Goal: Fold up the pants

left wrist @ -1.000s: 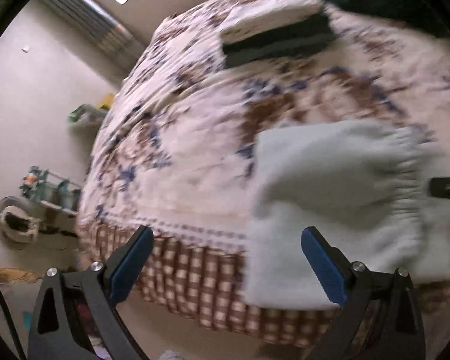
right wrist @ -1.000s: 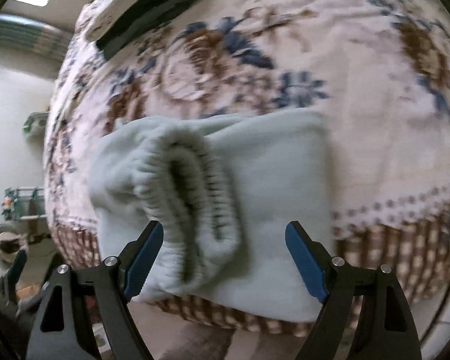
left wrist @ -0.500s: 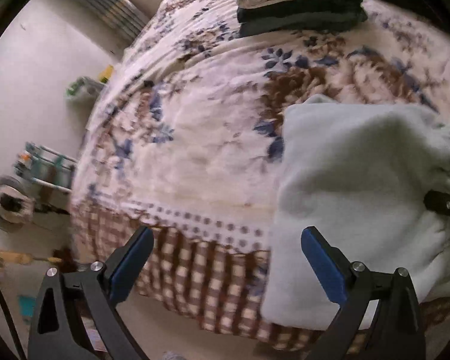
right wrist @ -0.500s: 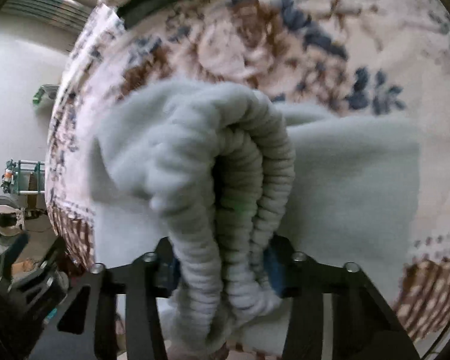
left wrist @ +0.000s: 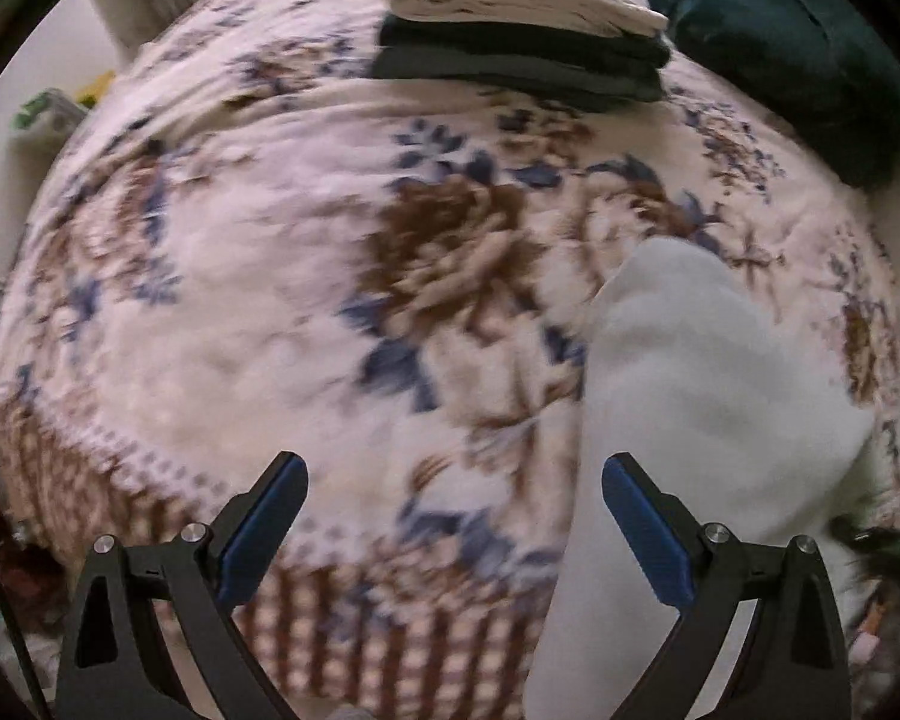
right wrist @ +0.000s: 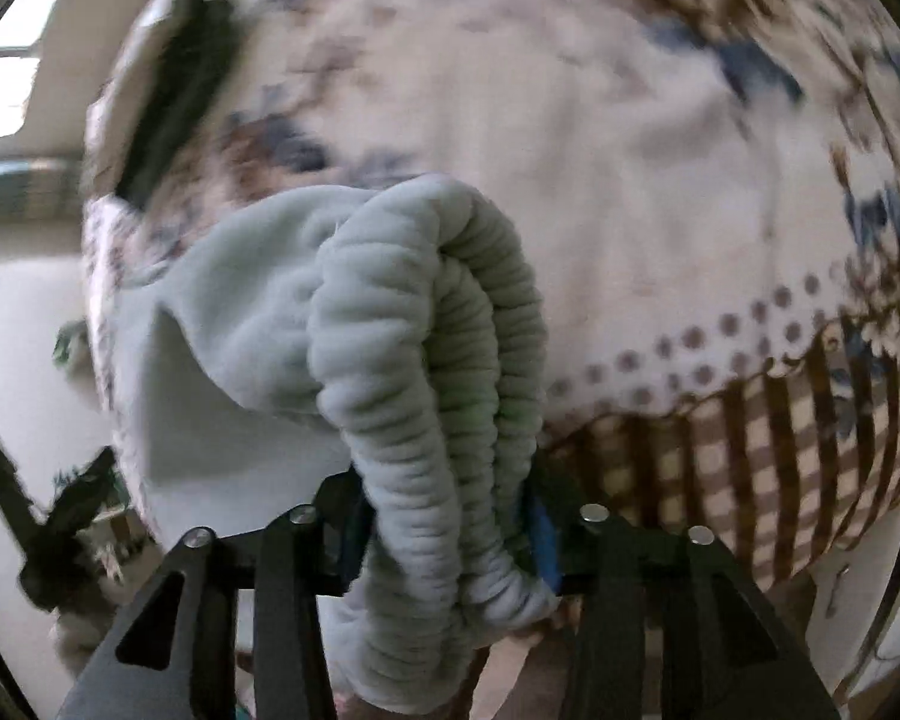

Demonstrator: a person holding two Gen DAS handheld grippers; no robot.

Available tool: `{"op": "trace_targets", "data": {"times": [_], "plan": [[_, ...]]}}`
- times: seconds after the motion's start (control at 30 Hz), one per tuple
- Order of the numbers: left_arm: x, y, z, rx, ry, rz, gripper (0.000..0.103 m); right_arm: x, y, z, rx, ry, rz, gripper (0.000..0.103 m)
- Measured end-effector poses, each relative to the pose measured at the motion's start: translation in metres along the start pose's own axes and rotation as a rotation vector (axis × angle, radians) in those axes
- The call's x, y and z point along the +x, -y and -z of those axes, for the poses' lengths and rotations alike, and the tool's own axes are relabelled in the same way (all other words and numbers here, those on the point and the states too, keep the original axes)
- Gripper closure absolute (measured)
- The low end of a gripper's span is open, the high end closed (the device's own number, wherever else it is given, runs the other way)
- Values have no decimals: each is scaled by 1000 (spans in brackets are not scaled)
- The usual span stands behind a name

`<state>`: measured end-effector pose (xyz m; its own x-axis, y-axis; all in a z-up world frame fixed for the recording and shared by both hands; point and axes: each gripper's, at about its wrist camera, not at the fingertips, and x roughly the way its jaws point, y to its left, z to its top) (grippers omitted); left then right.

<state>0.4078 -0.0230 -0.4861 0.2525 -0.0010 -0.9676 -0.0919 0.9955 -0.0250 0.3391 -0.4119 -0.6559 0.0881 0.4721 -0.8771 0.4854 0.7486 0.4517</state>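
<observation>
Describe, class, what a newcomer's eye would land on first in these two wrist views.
First, the pale grey pants: their ribbed elastic waistband bulges up between the pads of the right hand-held gripper, filling the right wrist view. Next, the floral blanket spread beneath everything, with a stack of folded clothes at its far end. The left hand-held gripper stands open and empty over the blanket's near edge.

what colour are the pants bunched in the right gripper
Pale mint green-grey fleece pants, with a ribbed elastic waistband; clearest in the right wrist view.
</observation>
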Motion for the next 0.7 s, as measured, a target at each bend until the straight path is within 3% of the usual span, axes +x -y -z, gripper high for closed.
{"op": "trace_targets", "data": {"times": [0.07,0.2,0.37,0.43,0.47,0.57,0.63,0.7], "plan": [[19,14,-21,9,-24,59,3,17,12,-10,26,-38,-22,40],[48,26,-58,-44,-103,218,3,17,11,-11,45,-29,-89,32],[110,39,-89,-66,-245,305,3,11,14,9,76,-24,-124,30],[118,44,-92,-36,-242,284,4,8,18,12,107,-16,-154,30],[122,48,-93,3,-234,228,9,5,21,16,114,3,-158,31],[141,50,-94,48,-239,128,9,-1,38,12,178,67,-84,33],[148,48,-94,39,-256,133,9,11,56,5,279,43,-65,33],[145,48,-95,24,-257,128,9,14,58,-1,297,27,-99,33]]}}
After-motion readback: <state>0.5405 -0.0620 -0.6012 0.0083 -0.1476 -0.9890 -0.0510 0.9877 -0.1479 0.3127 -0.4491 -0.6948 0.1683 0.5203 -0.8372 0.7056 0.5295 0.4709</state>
